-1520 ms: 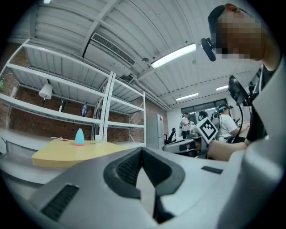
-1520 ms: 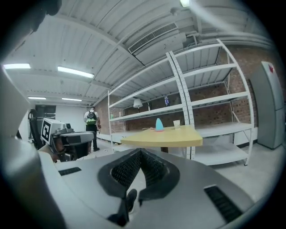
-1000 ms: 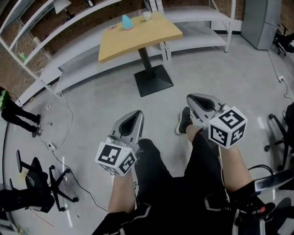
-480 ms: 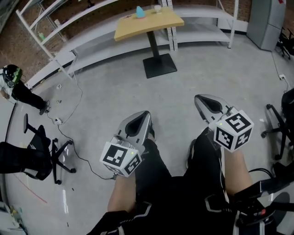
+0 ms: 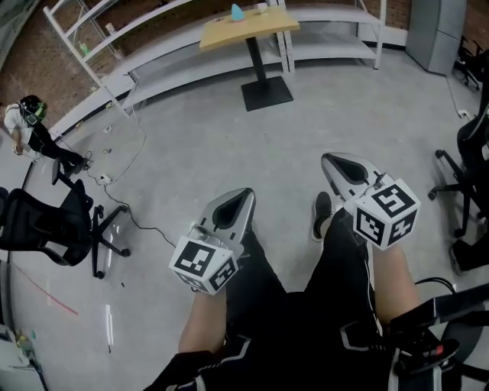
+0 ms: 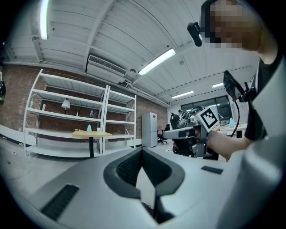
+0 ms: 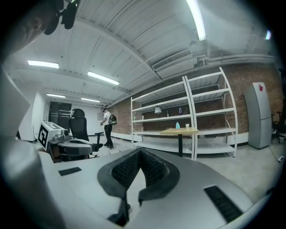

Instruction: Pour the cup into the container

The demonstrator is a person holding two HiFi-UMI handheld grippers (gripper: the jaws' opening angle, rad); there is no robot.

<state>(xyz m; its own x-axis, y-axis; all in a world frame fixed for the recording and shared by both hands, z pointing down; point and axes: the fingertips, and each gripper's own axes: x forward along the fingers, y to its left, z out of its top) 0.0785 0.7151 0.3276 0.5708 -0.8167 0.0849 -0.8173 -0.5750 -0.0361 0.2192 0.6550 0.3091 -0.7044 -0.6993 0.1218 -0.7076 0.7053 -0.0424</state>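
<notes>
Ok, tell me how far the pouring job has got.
Done: nothing visible. In hand: nothing; the left gripper and right gripper are both shut and empty. Left: everything. The cup stands near a blue thing on the table, far across the floor, so reaching it, lifting it and pouring all remain.
</notes>
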